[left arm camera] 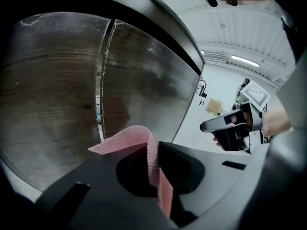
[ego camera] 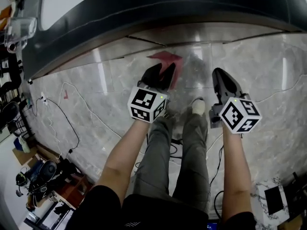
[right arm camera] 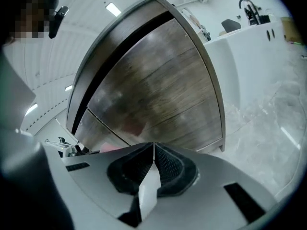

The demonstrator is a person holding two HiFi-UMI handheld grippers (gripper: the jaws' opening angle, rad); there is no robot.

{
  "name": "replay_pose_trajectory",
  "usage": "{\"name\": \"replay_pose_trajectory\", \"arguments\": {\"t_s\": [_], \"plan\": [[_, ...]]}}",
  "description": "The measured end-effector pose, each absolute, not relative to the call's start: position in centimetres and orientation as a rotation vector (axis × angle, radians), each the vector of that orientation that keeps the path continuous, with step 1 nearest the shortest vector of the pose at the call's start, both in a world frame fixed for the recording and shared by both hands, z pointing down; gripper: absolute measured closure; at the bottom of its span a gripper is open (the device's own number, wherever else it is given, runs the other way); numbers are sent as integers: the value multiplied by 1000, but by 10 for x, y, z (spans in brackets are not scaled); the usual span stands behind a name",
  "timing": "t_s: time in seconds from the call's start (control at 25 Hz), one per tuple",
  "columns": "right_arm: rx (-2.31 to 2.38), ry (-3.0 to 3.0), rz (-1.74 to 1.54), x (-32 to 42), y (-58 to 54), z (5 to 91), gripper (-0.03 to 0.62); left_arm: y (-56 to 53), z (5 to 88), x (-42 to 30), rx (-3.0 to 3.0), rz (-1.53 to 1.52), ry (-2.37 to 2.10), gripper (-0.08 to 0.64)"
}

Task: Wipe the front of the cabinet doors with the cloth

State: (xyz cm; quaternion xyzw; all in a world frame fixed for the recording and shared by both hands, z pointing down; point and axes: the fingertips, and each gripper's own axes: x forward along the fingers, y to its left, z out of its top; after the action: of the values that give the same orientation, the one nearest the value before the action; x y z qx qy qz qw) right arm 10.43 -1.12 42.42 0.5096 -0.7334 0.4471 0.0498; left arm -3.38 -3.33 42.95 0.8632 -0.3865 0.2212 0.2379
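A pink cloth (ego camera: 166, 60) hangs from my left gripper (ego camera: 162, 71), which is shut on it close to the foot of the cabinet doors (ego camera: 192, 35). In the left gripper view the cloth (left arm camera: 146, 145) is folded over and pinched between the jaws, right in front of two wood-grain doors (left arm camera: 144, 80) with a seam between them. My right gripper (ego camera: 222, 76) is held to the right of it, shut with nothing in it. In the right gripper view the jaws (right arm camera: 153, 150) meet edge to edge before a wood-grain door (right arm camera: 158, 90).
A dark countertop (ego camera: 144, 11) overhangs the doors. The person's legs and a shoe (ego camera: 198, 106) stand on the marble floor between the grippers. Cables (ego camera: 67, 119) and clutter (ego camera: 43, 176) lie at the left. A white unit (right arm camera: 254, 37) stands beyond the cabinet's right end.
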Motion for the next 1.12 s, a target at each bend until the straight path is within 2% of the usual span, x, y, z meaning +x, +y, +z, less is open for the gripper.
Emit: {"name": "replay_pose_trajectory", "arguments": {"t_s": [0.76,1.12], "plan": [[1485,-2369,1347,120,-29,362,554,-80,339,-41,2401,597,-1235,551],[1557,-2357,1327,151,-31,359,554,-94,333,0,2482,594,-1154,551]]}}
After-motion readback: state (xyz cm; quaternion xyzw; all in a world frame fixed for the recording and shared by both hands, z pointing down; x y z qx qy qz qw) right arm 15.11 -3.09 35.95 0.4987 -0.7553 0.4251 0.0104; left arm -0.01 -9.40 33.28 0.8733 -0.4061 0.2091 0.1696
